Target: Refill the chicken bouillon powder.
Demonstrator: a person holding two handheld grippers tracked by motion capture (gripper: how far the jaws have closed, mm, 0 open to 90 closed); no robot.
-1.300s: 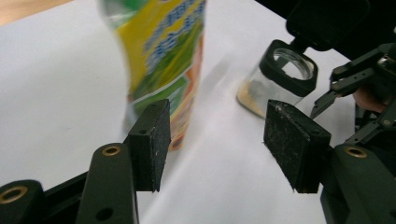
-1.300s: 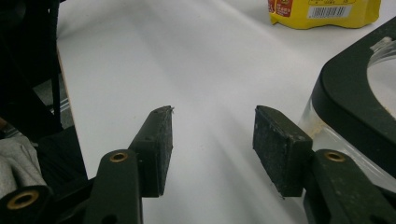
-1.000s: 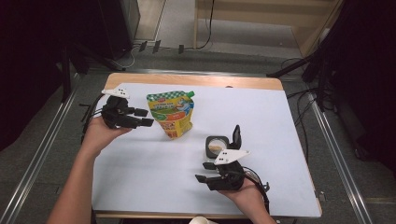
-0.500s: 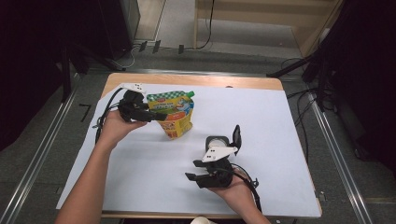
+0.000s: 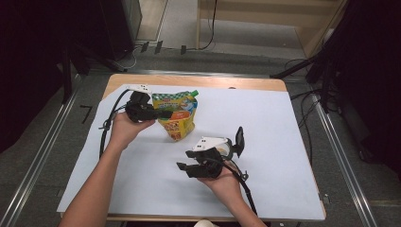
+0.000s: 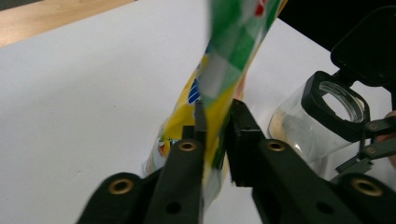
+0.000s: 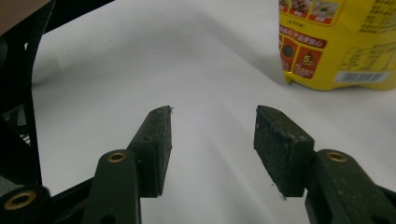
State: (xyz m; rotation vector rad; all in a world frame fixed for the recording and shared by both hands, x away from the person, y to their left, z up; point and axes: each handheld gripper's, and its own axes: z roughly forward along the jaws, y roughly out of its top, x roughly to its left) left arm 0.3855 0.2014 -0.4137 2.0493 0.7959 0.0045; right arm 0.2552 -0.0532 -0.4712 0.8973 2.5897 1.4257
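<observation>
A yellow and green stand-up pouch (image 5: 178, 120) stands upright at the back left of the white sheet. My left gripper (image 5: 165, 113) reaches it from the left. Its jaws have just been closing and now pinch the pouch's (image 6: 224, 65) upper side edge between the pads of the left gripper (image 6: 217, 123). A clear glass jar (image 5: 230, 147) with a black flip lid standing open (image 6: 327, 116) holds a little beige powder. It stands right of the pouch. My right gripper (image 5: 185, 161) hovers beside the jar, pointing left, open and empty (image 7: 212, 135), with the pouch's base (image 7: 341, 46) ahead of it.
The white sheet (image 5: 265, 118) covers most of a wooden table (image 5: 227, 81). Bare sheet lies in front of both grippers and to the right. Cables trail from each gripper. Metal rails (image 5: 42, 156) and dark stands flank the table on the floor.
The left gripper moved right to the pouch and its jaws closed on the pouch's edge. The right gripper slid left, off the jar's side.
</observation>
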